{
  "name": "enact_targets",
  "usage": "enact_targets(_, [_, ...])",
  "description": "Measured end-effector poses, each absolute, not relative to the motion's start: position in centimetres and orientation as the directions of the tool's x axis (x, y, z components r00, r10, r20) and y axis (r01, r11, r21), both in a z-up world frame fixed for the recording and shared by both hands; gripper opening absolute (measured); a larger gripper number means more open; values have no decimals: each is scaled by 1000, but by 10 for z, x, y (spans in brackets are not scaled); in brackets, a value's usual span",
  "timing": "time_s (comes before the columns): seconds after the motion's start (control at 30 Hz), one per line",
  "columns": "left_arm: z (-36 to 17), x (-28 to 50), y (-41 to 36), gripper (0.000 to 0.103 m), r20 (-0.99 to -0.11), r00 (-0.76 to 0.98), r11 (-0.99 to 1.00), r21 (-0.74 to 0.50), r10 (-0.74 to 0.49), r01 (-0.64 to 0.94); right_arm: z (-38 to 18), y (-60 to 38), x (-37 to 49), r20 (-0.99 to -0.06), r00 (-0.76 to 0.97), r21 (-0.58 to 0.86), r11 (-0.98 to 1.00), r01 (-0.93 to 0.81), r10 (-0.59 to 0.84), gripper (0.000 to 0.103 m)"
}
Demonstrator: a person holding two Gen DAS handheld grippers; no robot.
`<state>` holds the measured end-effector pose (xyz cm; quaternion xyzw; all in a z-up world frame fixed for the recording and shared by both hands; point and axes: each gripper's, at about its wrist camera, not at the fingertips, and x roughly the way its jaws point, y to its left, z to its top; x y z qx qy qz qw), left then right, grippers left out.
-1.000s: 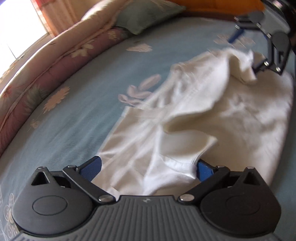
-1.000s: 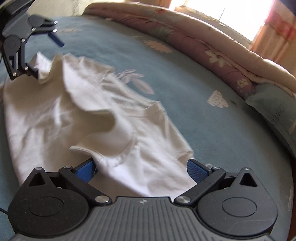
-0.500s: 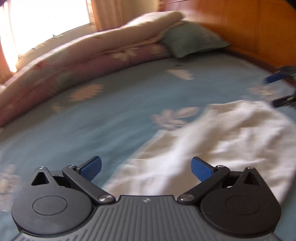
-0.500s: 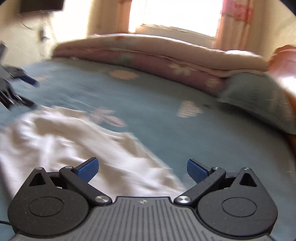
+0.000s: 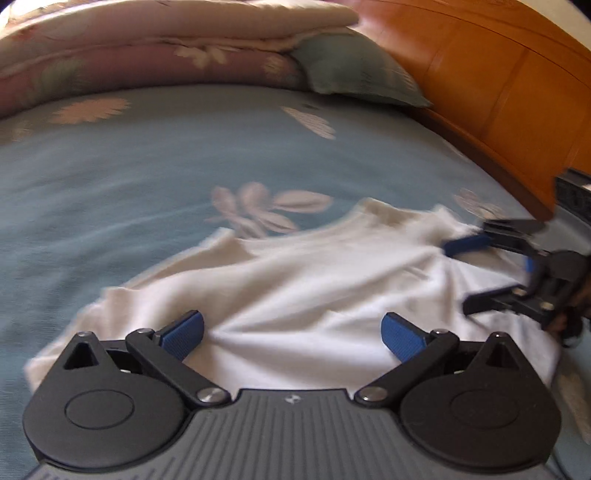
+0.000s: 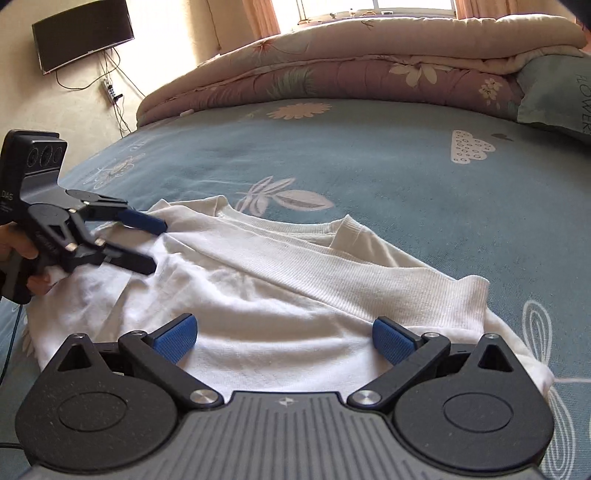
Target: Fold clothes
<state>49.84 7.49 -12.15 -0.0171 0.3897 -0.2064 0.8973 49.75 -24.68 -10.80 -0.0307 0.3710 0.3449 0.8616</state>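
Observation:
A white shirt (image 5: 314, 288) lies folded over on the blue flowered bedspread (image 5: 147, 177). Its collar (image 6: 332, 236) faces the far side in the right wrist view, and a ribbed layer crosses the shirt (image 6: 295, 280) diagonally. My left gripper (image 5: 291, 332) is open and low over the shirt's near edge, with nothing pinched. The right gripper (image 6: 284, 336) is open too, above the shirt's hem. Each shows in the other's view: the left gripper (image 6: 147, 243) at the shirt's left side, the right gripper (image 5: 476, 273) at its right side. A hand holds each.
A rolled flowered quilt (image 6: 369, 70) and a green pillow (image 5: 354, 70) lie along the bed's far side. A wooden headboard (image 5: 498, 81) runs on the right. A wall-mounted screen (image 6: 81, 33) with hanging cables is at the back left.
The raised, bunched cloth between the grippers now lies flat in a fold. Both views swung up toward the quilt, then came back low over the shirt.

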Motion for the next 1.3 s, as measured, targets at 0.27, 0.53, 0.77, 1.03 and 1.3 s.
enact_targets(0.27, [-93, 461, 81, 102, -634, 610, 875, -270, -475, 402, -76, -255, 474, -618, 527, 217, 771, -599, 583, 103])
enact_targets(0.53, [-112, 430, 103, 102, -718, 600, 930, -202, -354, 307, -95, -304, 464, -660, 532, 295, 834, -466, 531, 103])
enact_targets(0.77, [-99, 389, 94, 102, -681, 605, 900, -199, -412, 388, -72, -290, 425, -634, 536, 276, 811, -516, 557, 103])
enact_targets(1.03, [-118, 321, 100, 102, -734, 573, 917, -172, -363, 360, -104, -316, 365, -672, 487, 318, 812, -489, 557, 103])
enact_targets(1.3, [-93, 342, 89, 102, -671, 624, 907, -194, -400, 373, -73, -287, 363, -618, 507, 332, 784, -525, 601, 103])
